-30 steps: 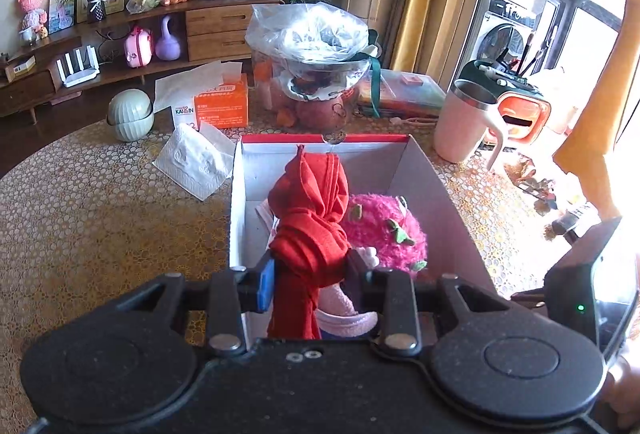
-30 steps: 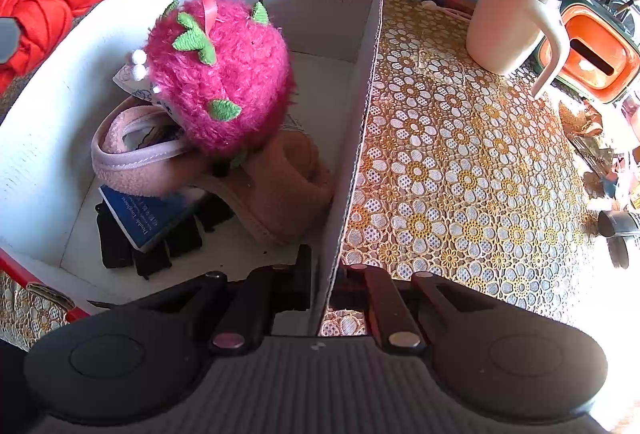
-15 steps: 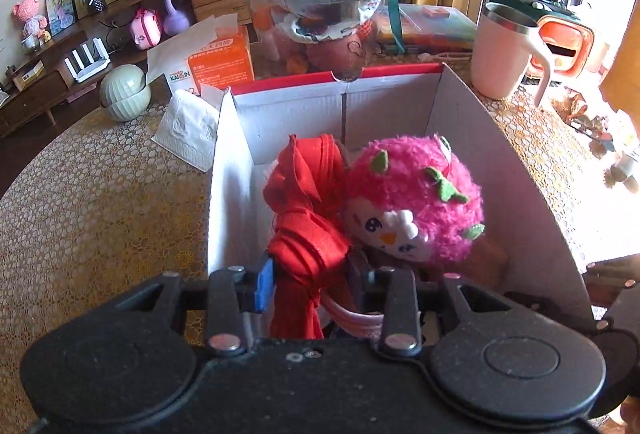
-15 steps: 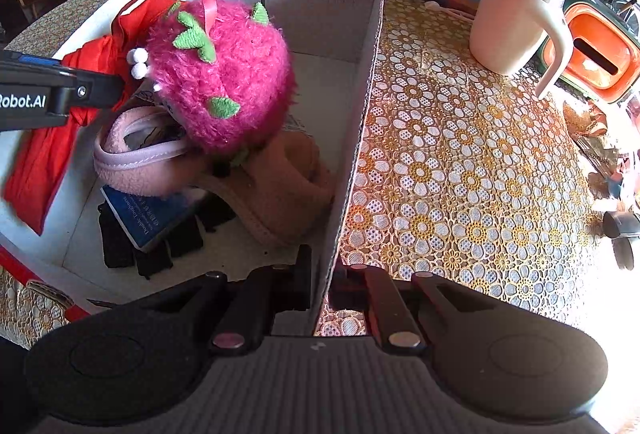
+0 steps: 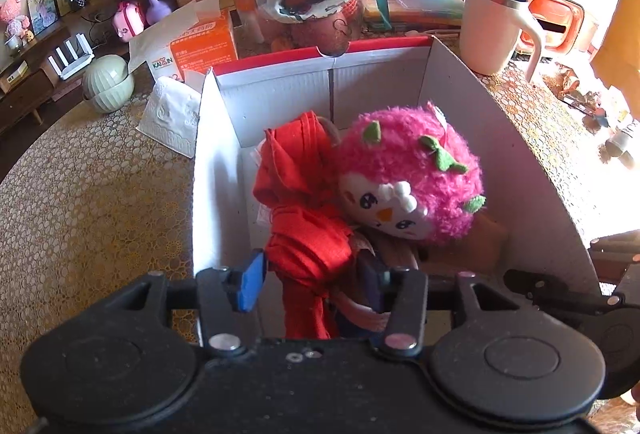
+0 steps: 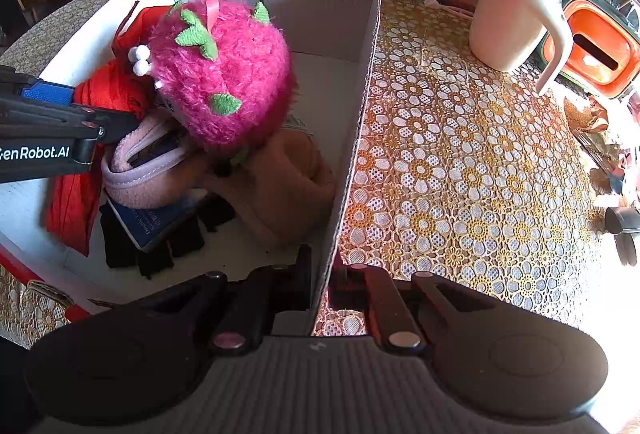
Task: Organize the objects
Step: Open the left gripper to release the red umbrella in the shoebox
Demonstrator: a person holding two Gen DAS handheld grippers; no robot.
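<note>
Left gripper (image 5: 310,280) has loosened since half a second ago: its blue-padded left finger now stands clear of the red cloth (image 5: 304,218), jaws apart, cloth draped between them and no longer pinched. Cloth sits inside the white box (image 5: 520,169), straight ahead of the left claw, pressed against the pink plush toy (image 5: 412,173) just right of it. Right gripper (image 6: 320,274) unchanged, jaws clamped on the box's right wall (image 6: 360,121). Ahead-left of the right claw: plush on top of a pink slipper (image 6: 140,169), blue booklet (image 6: 156,226) and black items beneath. Cream mug (image 6: 516,21) ahead-right on the lace tablecloth (image 6: 460,173).
</note>
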